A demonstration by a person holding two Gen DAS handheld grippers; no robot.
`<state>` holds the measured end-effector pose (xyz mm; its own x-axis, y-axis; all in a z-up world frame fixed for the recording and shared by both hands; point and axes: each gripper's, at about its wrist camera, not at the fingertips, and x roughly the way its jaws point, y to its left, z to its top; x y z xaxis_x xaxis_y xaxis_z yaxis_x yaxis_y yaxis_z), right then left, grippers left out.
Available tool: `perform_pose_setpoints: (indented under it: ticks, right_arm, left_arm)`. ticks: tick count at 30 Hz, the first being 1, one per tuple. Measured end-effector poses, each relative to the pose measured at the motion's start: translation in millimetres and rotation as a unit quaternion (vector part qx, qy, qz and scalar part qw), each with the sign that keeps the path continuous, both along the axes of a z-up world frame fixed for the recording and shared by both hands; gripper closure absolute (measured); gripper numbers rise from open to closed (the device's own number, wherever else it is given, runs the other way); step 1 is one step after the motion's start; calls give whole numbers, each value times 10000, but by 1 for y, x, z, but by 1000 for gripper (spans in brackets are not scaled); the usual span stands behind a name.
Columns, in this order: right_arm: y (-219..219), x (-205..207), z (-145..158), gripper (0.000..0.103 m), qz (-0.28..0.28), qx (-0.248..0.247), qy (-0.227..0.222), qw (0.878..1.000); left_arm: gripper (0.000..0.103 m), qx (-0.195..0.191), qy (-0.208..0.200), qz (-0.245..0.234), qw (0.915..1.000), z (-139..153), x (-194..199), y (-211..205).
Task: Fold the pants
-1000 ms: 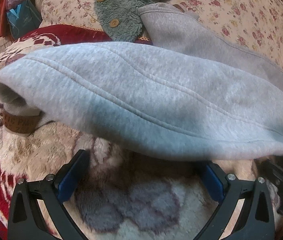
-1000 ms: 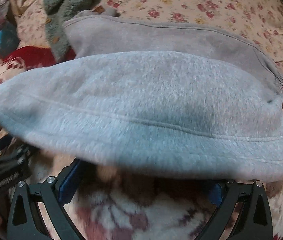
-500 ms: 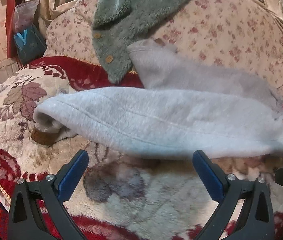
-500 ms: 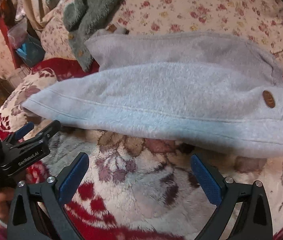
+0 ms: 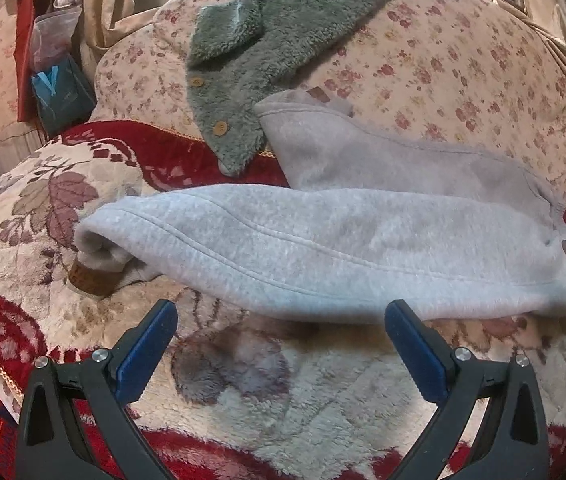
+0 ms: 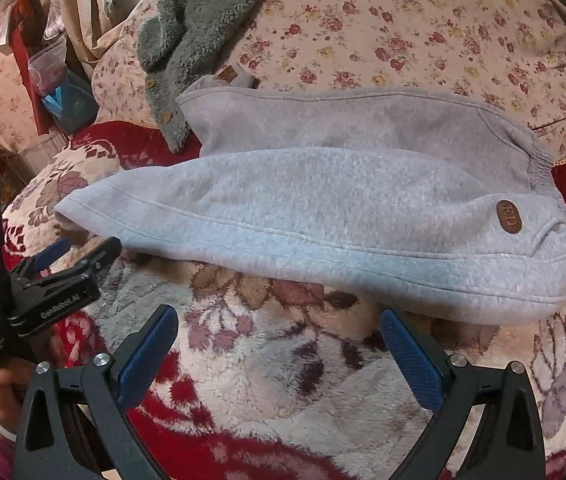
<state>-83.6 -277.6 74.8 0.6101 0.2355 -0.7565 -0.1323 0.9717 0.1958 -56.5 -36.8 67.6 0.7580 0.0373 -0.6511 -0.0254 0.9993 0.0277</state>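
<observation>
green fleece jacket (image 5: 251, 52) draped on floral sofa back (image 5: 463, 60), plush red-and-cream blanket (image 5: 283, 392)

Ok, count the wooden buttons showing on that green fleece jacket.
2 show in the left wrist view: one upper button and one lower button, both along the front edge of the green fleece jacket draped over the sofa back. Folds may hide more.

Pants (image 5: 323, 256) lie across blanket (image 5: 267, 392) on sofa, one leg ahead of the other. Fleece jacket (image 5: 243, 92) behind-left, draped on backrest (image 5: 443, 64).
</observation>
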Motion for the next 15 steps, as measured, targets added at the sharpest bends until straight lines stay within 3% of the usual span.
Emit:
perform_pose_setpoints:
  ticks: [15]
  right_arm:
    - [-8,2,-5,0,-185,-96,35,9998]
  left_arm:
    - [0,-113,-64,11,9999,5,2,5]
